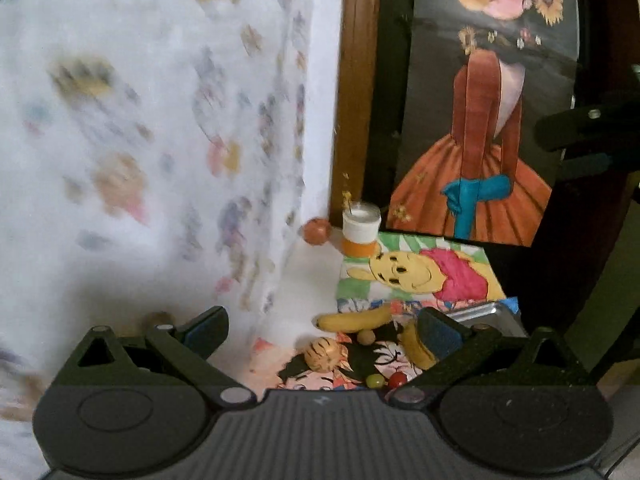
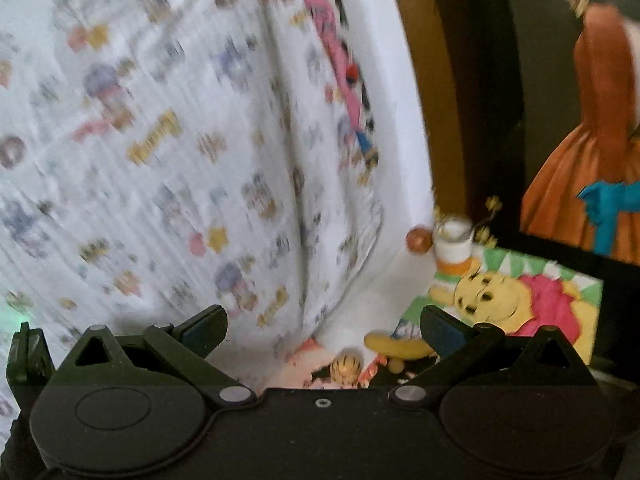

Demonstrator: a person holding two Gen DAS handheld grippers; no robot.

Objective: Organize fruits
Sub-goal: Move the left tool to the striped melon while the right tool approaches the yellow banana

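Left gripper [image 1: 322, 330], right gripper [image 2: 324, 330]: fingers spread, empty. Banana [image 1: 354, 320]: likely soft, light, bruisable; grasp mid-length. Striped round fruit [image 1: 323, 354]: probably rolls.

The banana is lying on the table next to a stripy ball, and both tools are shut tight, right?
Almost. The banana does lie by the stripy ball, but the tools aren't shut. The left wrist view shows the left tool with its fingers spread wide and holding nothing, and the right wrist view shows the right tool open too.
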